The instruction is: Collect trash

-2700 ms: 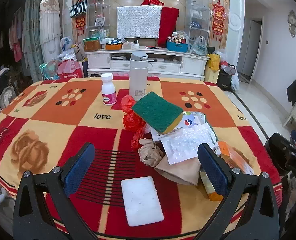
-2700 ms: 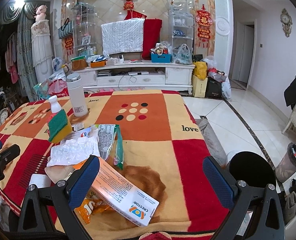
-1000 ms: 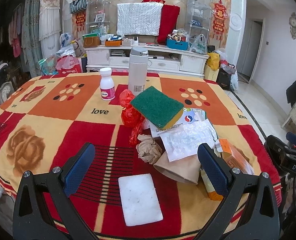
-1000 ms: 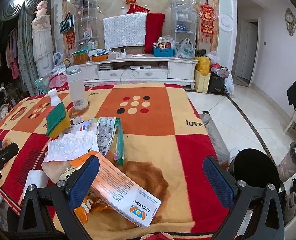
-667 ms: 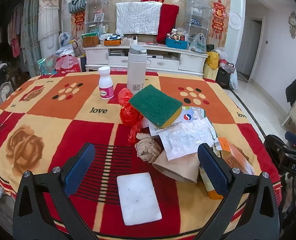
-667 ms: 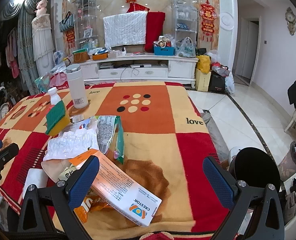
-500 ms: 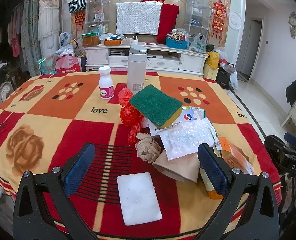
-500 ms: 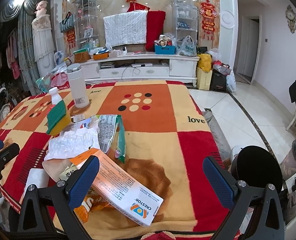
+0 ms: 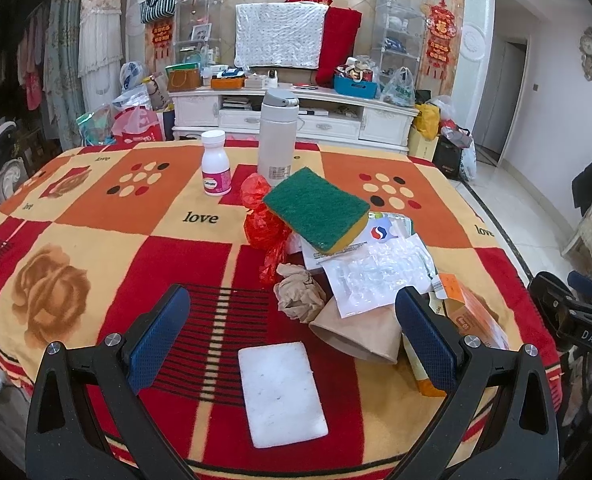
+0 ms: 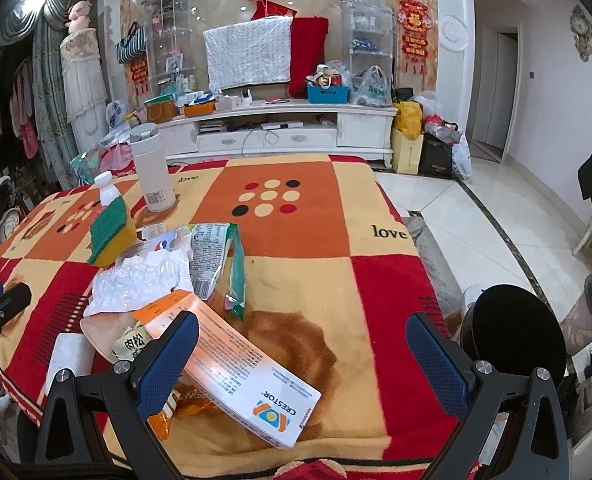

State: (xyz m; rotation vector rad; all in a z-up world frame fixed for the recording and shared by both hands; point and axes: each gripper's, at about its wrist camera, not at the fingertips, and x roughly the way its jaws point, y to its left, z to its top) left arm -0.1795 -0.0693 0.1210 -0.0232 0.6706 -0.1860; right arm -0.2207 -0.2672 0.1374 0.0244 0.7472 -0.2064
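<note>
Both claws being held spread and empty, left claw (image 9: pixel 292 336) above the white pad (image 9: pixel 282 394) at the counter's (image 9: pixel 96 216) near edge, right claw (image 10: pixel 302 354) over the orange box (image 10: pixel 236 364) beside piled trash (image 9: pixel 372 276).

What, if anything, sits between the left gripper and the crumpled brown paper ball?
Nothing blocks it. The left gripper is open, and only a flat white pad lies low on the blanket before the paper ball.

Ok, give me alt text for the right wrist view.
An open right gripper hangs over a patterned blanket strewn with trash: an orange-and-white Crestor box nearest, then a green snack wrapper, clear plastic and a green sponge. A black bin stands on the floor to the right.
</note>
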